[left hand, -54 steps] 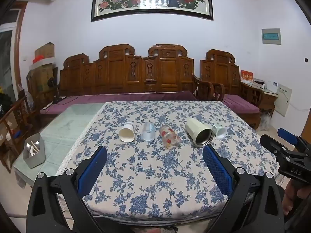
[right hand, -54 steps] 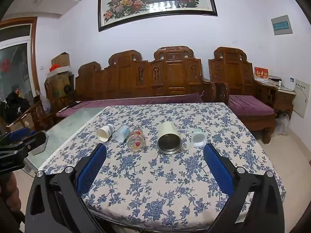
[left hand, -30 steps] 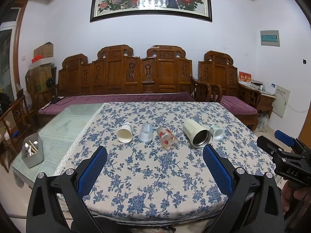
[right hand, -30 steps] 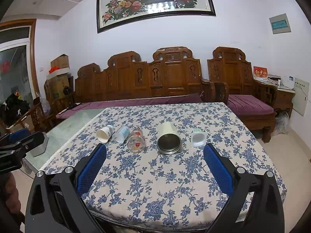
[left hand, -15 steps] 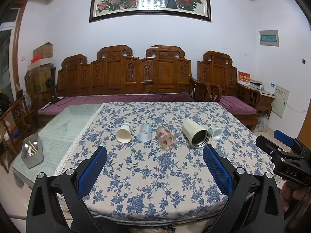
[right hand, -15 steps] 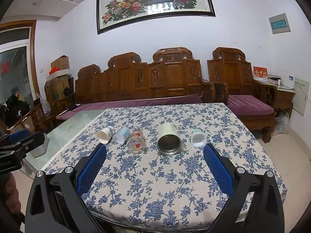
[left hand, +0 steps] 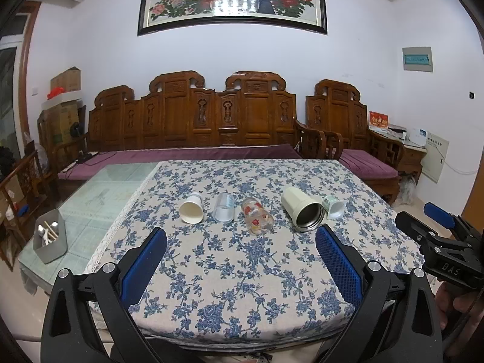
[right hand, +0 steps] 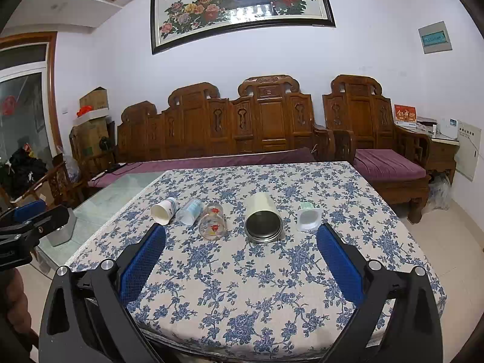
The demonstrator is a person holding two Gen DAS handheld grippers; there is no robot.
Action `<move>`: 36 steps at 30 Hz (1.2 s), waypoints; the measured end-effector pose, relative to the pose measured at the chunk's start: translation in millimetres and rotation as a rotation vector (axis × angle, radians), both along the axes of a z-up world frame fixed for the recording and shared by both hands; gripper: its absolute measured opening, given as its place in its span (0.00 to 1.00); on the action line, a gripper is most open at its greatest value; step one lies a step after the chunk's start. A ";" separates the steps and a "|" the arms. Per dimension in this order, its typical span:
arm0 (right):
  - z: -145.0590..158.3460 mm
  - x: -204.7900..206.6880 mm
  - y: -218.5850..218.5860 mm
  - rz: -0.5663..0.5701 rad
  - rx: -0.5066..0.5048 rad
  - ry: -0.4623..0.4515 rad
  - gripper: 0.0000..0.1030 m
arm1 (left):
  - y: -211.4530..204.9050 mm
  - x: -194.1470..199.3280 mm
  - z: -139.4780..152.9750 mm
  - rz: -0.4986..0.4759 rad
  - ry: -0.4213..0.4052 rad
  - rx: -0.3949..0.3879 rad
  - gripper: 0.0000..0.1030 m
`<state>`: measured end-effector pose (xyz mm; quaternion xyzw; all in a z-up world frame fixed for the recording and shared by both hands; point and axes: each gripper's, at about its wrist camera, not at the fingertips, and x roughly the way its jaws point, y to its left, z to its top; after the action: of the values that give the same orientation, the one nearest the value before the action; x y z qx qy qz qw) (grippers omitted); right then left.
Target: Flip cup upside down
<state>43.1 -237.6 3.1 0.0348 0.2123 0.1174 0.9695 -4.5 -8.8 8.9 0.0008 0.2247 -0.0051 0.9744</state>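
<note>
Blue-flowered cloth (left hand: 242,272) holds 5 cups lying on their sides in a row, and we hover both grippers before its near edge.

We hold the left gripper (left hand: 241,239) and the right gripper (right hand: 241,239) with fingers spread wide, grasping nothing and well short of the row. From left to right we see a white paper cup (left hand: 191,210), a clear plastic cup (left hand: 224,210), a glass with red flowers (left hand: 257,219), a cream metal-lined cup (left hand: 302,211) and a small white cup (left hand: 334,206), all with mouths toward us. The last 2 lie just beside each other. A grey caddy (left hand: 50,245) with utensils stands on the bare glass to the left.
</note>
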 end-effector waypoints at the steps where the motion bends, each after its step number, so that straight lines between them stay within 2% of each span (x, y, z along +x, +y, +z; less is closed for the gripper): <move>1: -0.1 -0.3 0.0 0.000 0.000 0.000 0.98 | 0.0 0.0 0.0 0.000 0.000 0.000 0.92; 36: 2.0 1.2 1.6 0.012 0.003 0.006 0.98 | -9.2 -2.0 1.0 0.003 0.010 -0.002 0.92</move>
<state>44.2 -236.0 5.1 0.0355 0.2151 0.1233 0.9681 -6.5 -18.0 9.9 -0.0003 0.2295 -0.0040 0.9733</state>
